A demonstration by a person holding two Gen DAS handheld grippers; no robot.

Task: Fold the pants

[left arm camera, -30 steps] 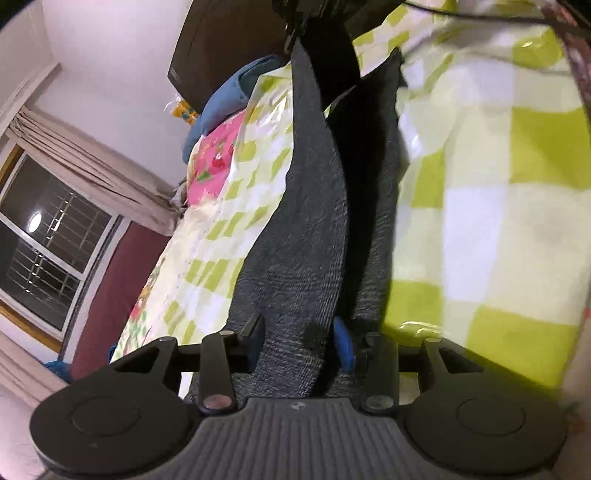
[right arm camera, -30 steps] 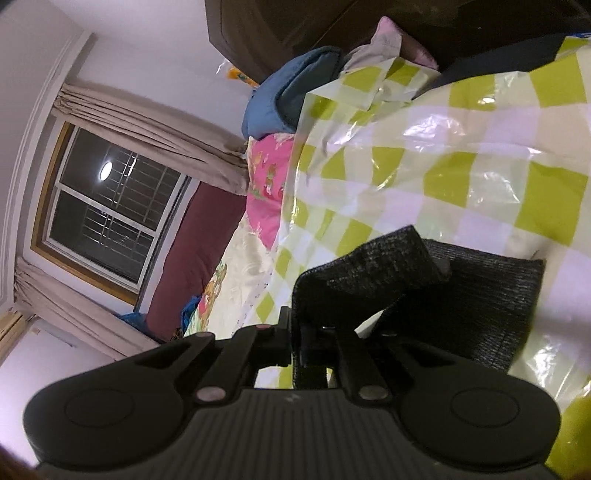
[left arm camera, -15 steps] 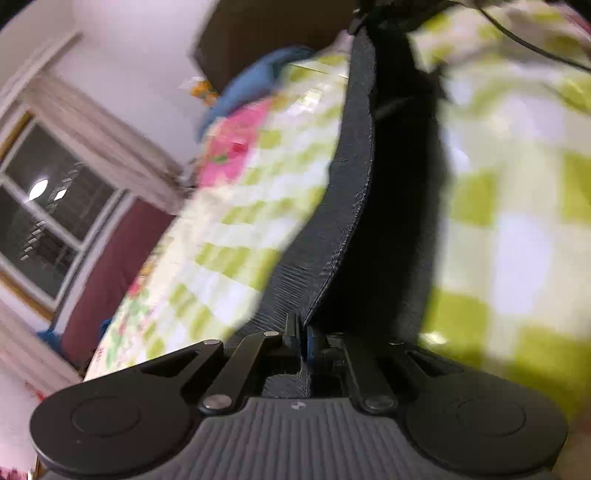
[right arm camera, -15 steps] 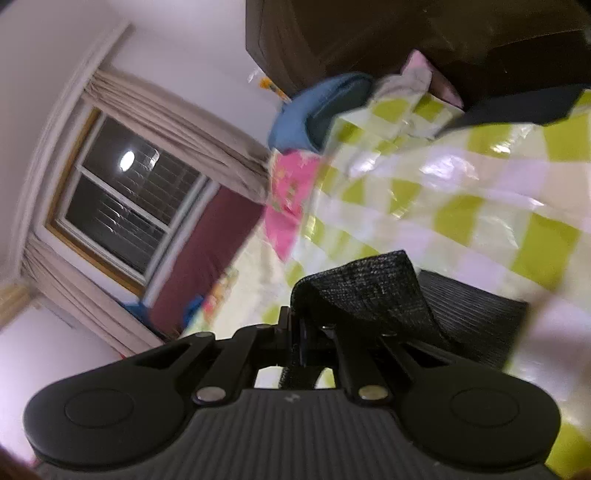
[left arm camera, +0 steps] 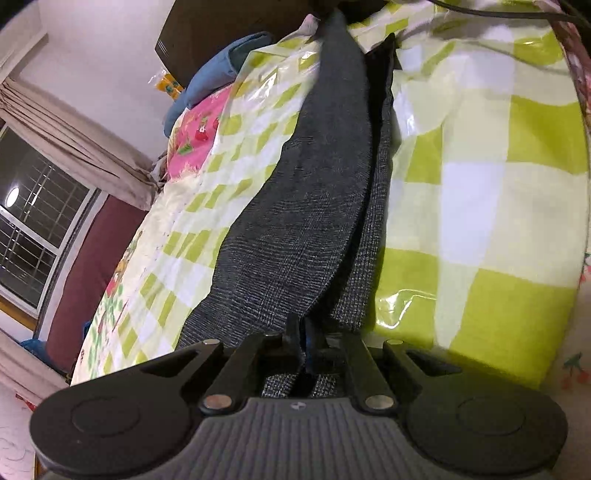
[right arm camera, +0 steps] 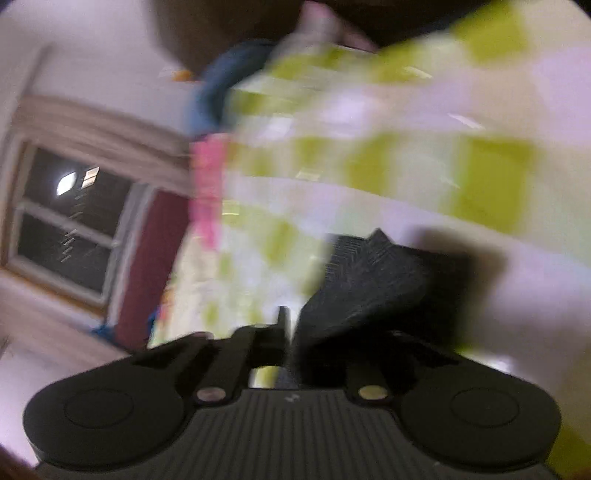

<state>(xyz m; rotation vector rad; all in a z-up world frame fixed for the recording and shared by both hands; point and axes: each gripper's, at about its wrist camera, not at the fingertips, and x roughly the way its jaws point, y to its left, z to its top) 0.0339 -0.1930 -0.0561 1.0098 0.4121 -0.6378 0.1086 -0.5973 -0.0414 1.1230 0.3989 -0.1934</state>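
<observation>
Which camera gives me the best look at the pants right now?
The left wrist view. It is sharp and shows the gray pants stretched along the green checked sheet, with the left gripper shut on their near end. The right wrist view is blurred and shows only a small bunched piece at the right gripper.

This is a bedroom in a home. A bed with a green and white checked cover fills most of the view. Blue and pink bedding lies near a dark headboard. A window with beige curtains is beside it.
</observation>
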